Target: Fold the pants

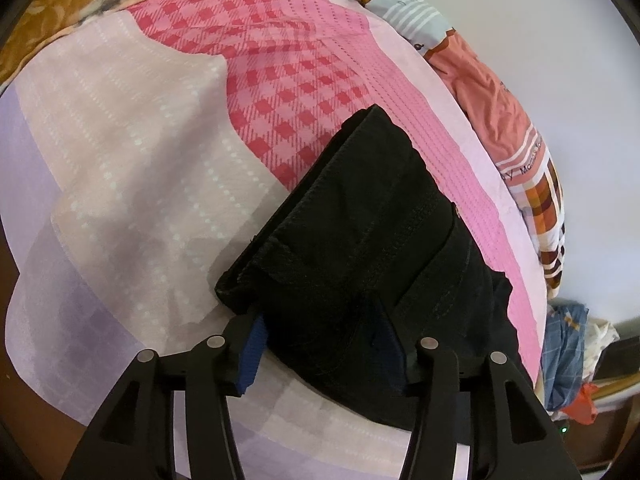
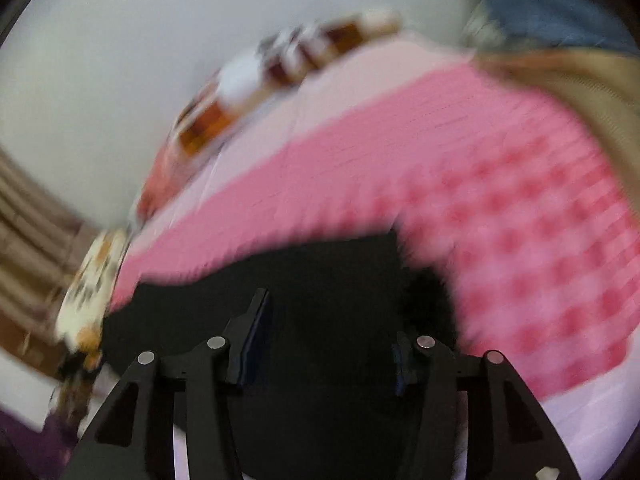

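Black pants (image 1: 360,220) lie folded into a thick stack on a pink checked bedsheet (image 1: 280,80). My left gripper (image 1: 316,348) points down at the near end of the stack, its jaws apart. The near corner of the stack fills the gap between its blue pads (image 1: 250,354), and I cannot see them squeezing the cloth. The right wrist view is heavily blurred. In it my right gripper (image 2: 328,350) hovers over the black pants (image 2: 320,272) with its jaws apart and dark cloth behind the gap. The bedsheet (image 2: 500,220) stretches beyond.
A pile of other clothes (image 1: 492,92), orange, striped and checked, lines the bed's far edge against a pale wall. More garments (image 1: 568,352) hang off the right end. A floral blanket (image 1: 60,8) lies at the upper left. The blurred clothes pile (image 2: 240,92) shows in the right wrist view.
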